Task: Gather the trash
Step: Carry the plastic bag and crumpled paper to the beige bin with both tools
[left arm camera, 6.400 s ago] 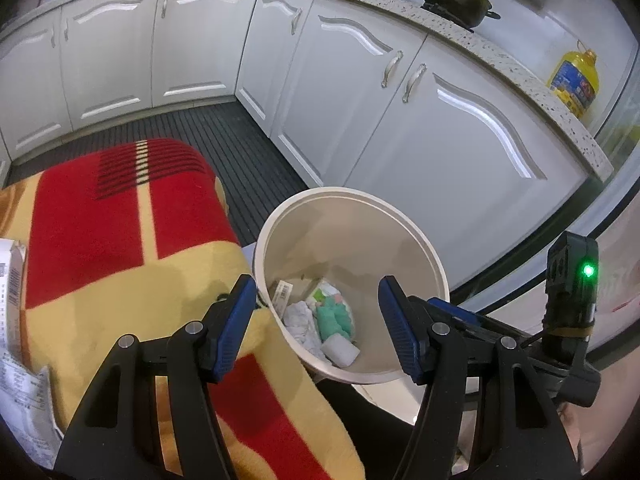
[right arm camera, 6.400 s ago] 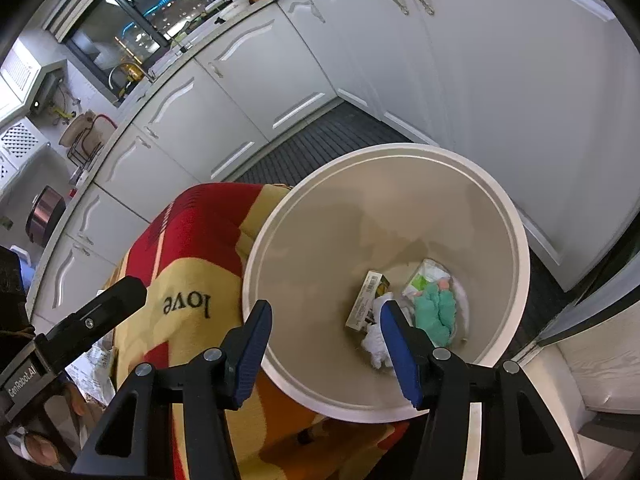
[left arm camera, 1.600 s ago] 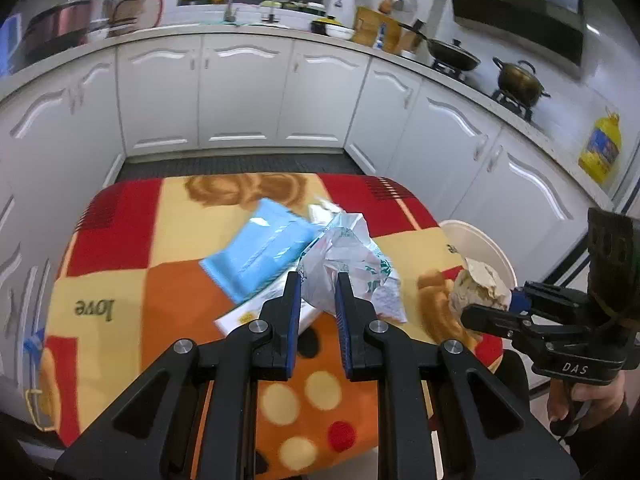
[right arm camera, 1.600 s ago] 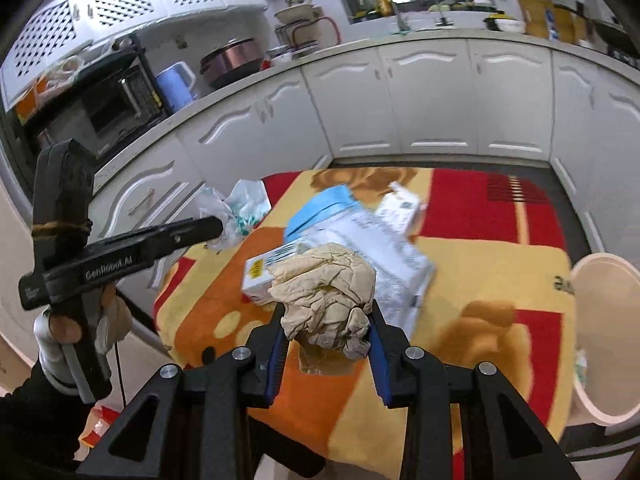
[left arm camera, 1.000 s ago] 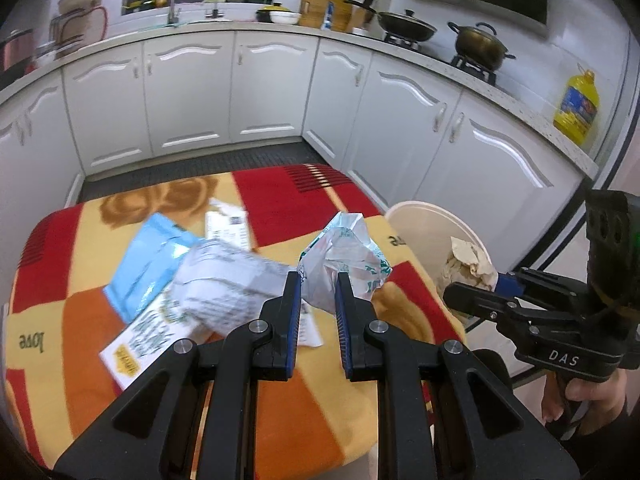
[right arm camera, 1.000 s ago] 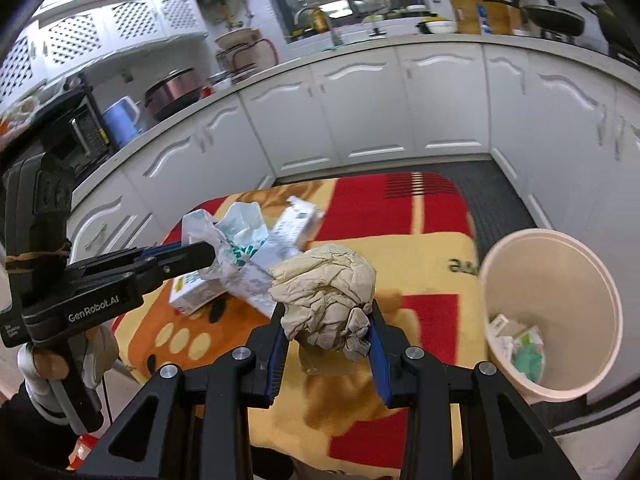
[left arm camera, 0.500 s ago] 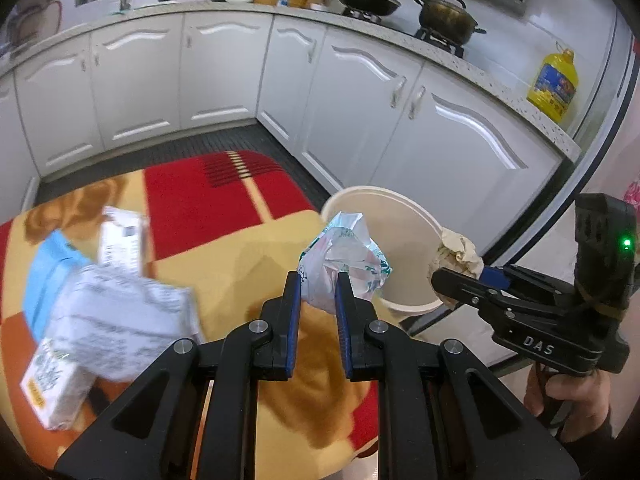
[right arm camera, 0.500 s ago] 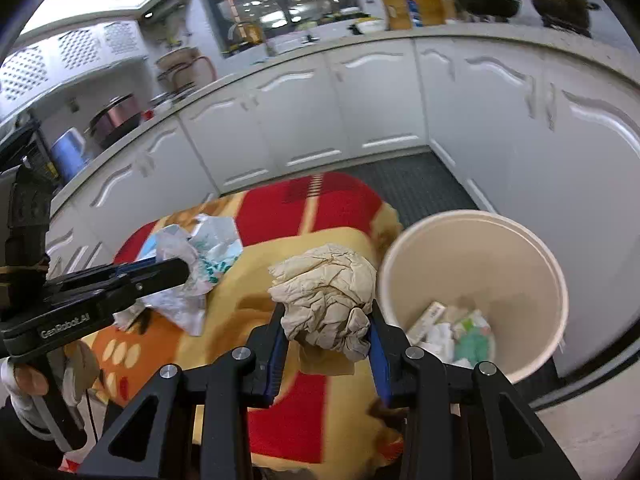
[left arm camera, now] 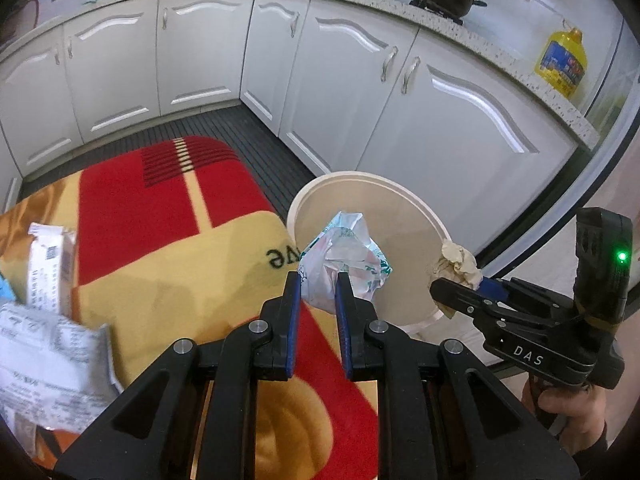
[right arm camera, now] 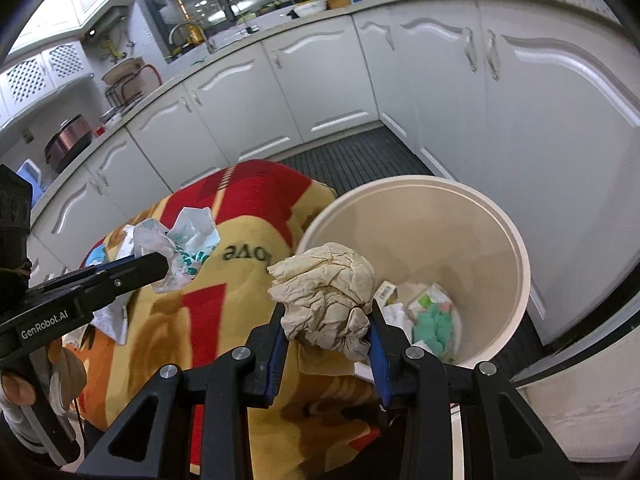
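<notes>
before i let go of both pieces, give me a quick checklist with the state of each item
1. Left claw shut on the crumpled wrapper: ok.
2. Right claw shut on the paper wad: ok.
3. Bin open, room left above the trash at the bottom: ok.
4. Wrapper over the bin mouth: cannot tell, it sits near the rim beside the blanket.
5. Paper wad over the bin mouth: cannot tell, it looks close to the near rim.
6. The two claws apart from each other: ok.

Black left gripper [left arm camera: 316, 292], blue pads, silver screws, "DAS" right gripper [left arm camera: 460, 280]
</notes>
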Tool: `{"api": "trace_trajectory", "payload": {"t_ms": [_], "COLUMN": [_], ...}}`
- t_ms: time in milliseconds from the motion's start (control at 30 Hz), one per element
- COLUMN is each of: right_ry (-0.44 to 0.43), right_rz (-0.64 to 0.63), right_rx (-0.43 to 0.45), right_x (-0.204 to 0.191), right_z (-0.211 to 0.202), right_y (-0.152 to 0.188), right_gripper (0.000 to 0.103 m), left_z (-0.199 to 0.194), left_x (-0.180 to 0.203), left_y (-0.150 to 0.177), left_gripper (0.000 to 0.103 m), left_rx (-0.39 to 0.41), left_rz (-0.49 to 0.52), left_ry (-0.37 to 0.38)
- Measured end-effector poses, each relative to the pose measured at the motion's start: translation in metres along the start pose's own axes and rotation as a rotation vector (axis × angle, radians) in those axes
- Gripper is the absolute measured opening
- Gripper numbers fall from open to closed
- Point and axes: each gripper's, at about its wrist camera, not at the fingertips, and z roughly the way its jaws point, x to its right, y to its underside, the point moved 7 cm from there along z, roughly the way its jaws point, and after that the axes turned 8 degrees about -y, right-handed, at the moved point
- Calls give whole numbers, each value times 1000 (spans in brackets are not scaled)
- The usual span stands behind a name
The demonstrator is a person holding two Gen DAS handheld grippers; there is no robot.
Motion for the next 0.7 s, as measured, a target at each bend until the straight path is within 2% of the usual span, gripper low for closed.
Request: {"api": "trace_trajectory", "payload": {"t_ms": [400, 633, 700], "right_ry": [44, 68, 91], "right_rz": [42, 59, 64], "right_rx": [-21, -30, -23], "right_x": [32, 47, 53], "right_z": [14, 25, 26], "right_y": [-3, -6, -9], "right_gripper": [35, 35, 50], "left_z": [33, 49, 54], "left_x": [19, 21, 23], "left_y": [-5, -7, -8], "left_gripper": [14, 15, 16], "left_rx": [-28, -35, -43], "left_rz": [38, 26, 25], "left_ry": [-21, -22, -18]}}
